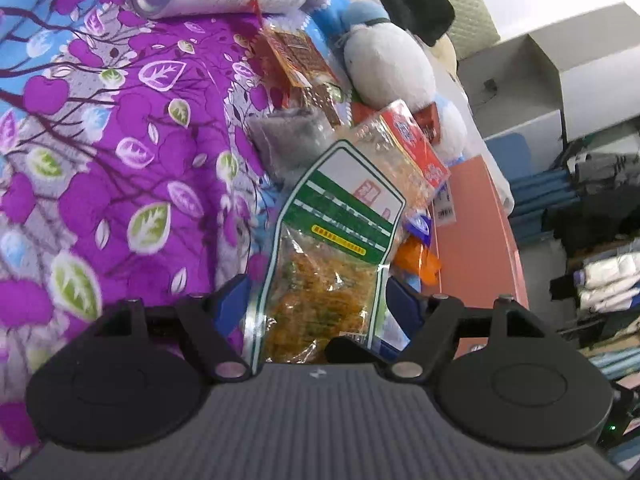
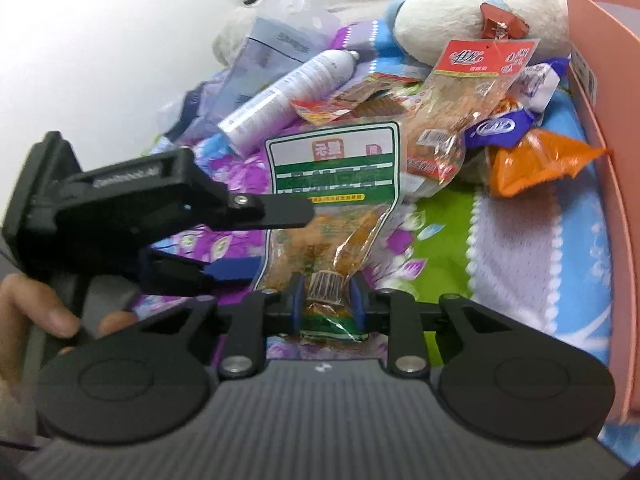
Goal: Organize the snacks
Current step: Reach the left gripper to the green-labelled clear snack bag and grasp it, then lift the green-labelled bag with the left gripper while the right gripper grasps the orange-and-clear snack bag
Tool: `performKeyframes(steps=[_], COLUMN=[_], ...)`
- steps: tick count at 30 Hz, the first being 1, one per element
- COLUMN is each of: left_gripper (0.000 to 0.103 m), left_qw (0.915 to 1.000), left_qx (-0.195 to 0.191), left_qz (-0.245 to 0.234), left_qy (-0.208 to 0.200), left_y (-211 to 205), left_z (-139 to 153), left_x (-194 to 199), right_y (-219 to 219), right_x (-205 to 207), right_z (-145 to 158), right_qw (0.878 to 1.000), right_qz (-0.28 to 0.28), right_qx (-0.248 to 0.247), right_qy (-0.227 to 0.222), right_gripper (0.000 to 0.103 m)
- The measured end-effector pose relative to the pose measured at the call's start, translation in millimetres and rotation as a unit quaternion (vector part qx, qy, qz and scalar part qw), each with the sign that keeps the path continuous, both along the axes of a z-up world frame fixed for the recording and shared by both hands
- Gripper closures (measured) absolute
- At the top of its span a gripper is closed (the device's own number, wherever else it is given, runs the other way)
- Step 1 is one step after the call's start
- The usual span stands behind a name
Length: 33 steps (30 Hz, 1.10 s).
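On the floral bedspread (image 2: 440, 236), the green-labelled packet (image 2: 332, 184) is pinched at its bottom end by the right gripper (image 2: 326, 304). The left gripper (image 2: 264, 240) is spread wide around it, gripping nothing. More snacks (image 2: 460, 120) are piled behind, beside a pink box (image 2: 608, 120).

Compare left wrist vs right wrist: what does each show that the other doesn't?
Left wrist only: shelves of folded clothes and a grey cardboard box off the bed.

Right wrist only: the right claw shut on the green-label snack bag's bottom end, the left claw seen from the side, and a hand on its grip.

Both: that snack bag, the red-topped snack pack, white spray can, plush toy, pink box, floral bedspread.
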<state>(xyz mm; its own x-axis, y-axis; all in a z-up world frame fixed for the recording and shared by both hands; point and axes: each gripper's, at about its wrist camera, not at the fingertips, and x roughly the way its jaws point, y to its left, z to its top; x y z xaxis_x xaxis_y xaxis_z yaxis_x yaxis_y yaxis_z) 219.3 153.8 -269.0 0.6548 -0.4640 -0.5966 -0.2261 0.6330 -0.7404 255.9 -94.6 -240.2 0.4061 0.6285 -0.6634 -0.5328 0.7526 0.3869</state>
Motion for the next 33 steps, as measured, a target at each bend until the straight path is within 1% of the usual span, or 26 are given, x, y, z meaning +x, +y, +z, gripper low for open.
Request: performKeyframes(steps=[3, 4, 6, 7, 9, 11, 12, 14, 16, 18, 19, 20, 21, 22, 25, 27, 30, 33], left_gripper=[0.027, 0.031, 0.035, 0.038, 0.042, 0.051, 0.052, 0.060, 0.065, 0.071, 0.077, 0.083, 0.088, 0.088, 0.089, 0.089, 0.089, 0.089], left_qw=[0.9999, 0.9999, 0.9999, 0.9998, 0.9999, 0.9998, 0.9997, 0.9997, 0.9997, 0.9995, 0.9991, 0.9984, 0.9978, 0.9976, 0.9970, 0.9963, 0.9956, 0.9951], left_qx=[0.010, 0.010, 0.015, 0.018, 0.013, 0.014, 0.020, 0.021, 0.017, 0.024, 0.033, 0.047, 0.055, 0.055, 0.058, 0.066, 0.074, 0.082], left_qz=[0.002, -0.001, 0.002, 0.004, 0.010, 0.012, 0.011, 0.010, 0.009, 0.010, 0.017, 0.025, 0.033, 0.039, 0.050, 0.055, 0.056, 0.053], left_qy=[0.003, 0.005, 0.005, 0.001, 0.004, -0.004, -0.008, -0.011, -0.015, -0.018, -0.018, -0.018, -0.016, -0.013, -0.011, -0.012, -0.015, -0.016], left_y=[-6, -9, -16, -19, -24, -29, -32, -35, -36, -37, -37, -36, -35, -32, -24, -21, -20, -20], left_z=[4, 5, 7, 8, 8, 12, 15, 20, 24, 27, 28, 29, 29, 27, 22, 21, 22, 23], left_x=[-20, -26, -40, -47, -56, -64, -67, -71, -73, -73, -72, -71, -71, -71, -72, -73, -72, -70], right_y=[-4, -6, -10, -11, -13, -15, -18, -22, -27, -34, -35, -37, -38, -39, -41, -44, -44, -40], right_x=[-16, -23, -36, -42, -54, -63, -67, -75, -78, -77, -76, -73, -71, -70, -64, -59, -47, -31], right_z=[2, 3, 8, 12, 18, 22, 25, 30, 33, 35, 35, 35, 35, 35, 35, 35, 34, 34], right_qw=[1.000, 1.000, 1.000, 0.999, 1.000, 1.000, 1.000, 0.999, 0.999, 0.999, 0.998, 0.998, 0.998, 0.998, 0.998, 0.995, 0.989, 0.982], right_qz=[-0.004, -0.005, -0.005, -0.003, -0.006, -0.017, -0.021, -0.027, -0.037, -0.045, -0.048, -0.052, -0.057, -0.060, -0.066, -0.090, -0.141, -0.180], right_qx=[0.013, 0.019, 0.029, 0.032, 0.028, 0.018, 0.017, 0.014, 0.019, 0.028, 0.030, 0.031, 0.028, 0.025, 0.016, 0.009, -0.012, -0.008], right_qy=[-0.004, -0.001, -0.001, -0.003, -0.010, -0.008, -0.013, -0.021, -0.017, -0.008, -0.003, -0.001, -0.003, -0.007, -0.020, -0.028, -0.046, -0.059], right_gripper=[0.076, 0.076, 0.076, 0.076, 0.076, 0.075, 0.075, 0.075, 0.074, 0.074, 0.072, 0.065, 0.061, 0.055, 0.054, 0.054, 0.054, 0.054])
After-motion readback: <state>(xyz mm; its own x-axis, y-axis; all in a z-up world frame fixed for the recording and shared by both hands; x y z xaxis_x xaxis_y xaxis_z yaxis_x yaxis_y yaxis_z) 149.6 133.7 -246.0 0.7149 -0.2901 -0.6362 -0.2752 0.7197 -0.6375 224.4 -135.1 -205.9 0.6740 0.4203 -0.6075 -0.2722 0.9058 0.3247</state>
